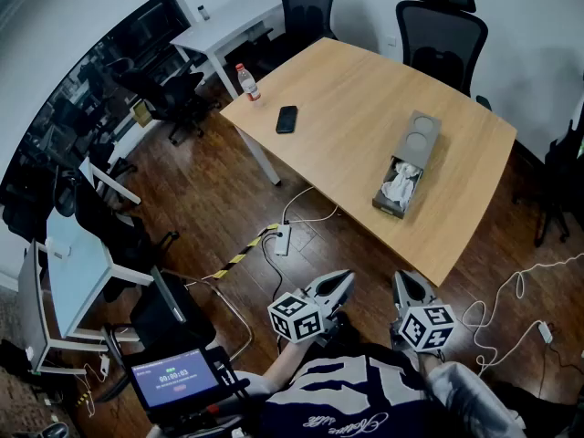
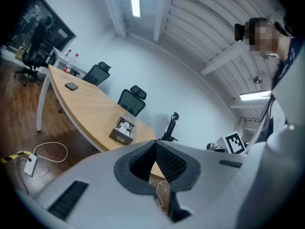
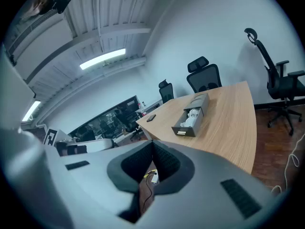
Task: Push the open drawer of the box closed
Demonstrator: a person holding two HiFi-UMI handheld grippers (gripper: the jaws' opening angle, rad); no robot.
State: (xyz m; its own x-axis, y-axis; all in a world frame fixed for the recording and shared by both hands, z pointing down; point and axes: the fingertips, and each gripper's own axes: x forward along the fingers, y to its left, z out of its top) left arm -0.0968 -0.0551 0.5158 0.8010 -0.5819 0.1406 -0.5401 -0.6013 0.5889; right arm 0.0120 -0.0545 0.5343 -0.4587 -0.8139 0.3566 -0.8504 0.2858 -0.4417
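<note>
Hard to read: the drawer (image 1: 399,190) is holding something white and crumpled. It may be paper or cloth, and I am not managing to tell which from here. My own torso (image 1: 365,400) is filling the 6 o'clock edge of the head view and cutting off everything behind the marker cubes.

Box (image 1: 420,135): grey and long, lying on the wooden table (image 1: 347,89) toward its 3 o'clock side. It is sitting at about 1 o'clock from both grippers and well apart from them. Its top is showing two round recesses. The drawer is standing pulled out at the box's 6 o'clock end, toward me. The right gripper view is showing a pale strip (image 3: 183,132) on the drawer front.

Claws: the left gripper (image 1: 343,281) is hanging above the floor (image 1: 228,181) with its jaws pressed together and nothing between them. The right gripper (image 1: 404,281), just beside it at 3 o'clock, is doing likewise, jaws meeting tip to tip and empty.

Counting:
- one box
- one drawer
- one black phone (image 1: 286,119) at 9 o'clock of the box
- one bottle (image 1: 247,83) at 10 o'clock of the phone, by the table corner
- a black chair (image 1: 306,5) and a second chair (image 1: 443,21) at the table's 12 o'clock side
- one power strip (image 1: 282,238) on the floor
</note>
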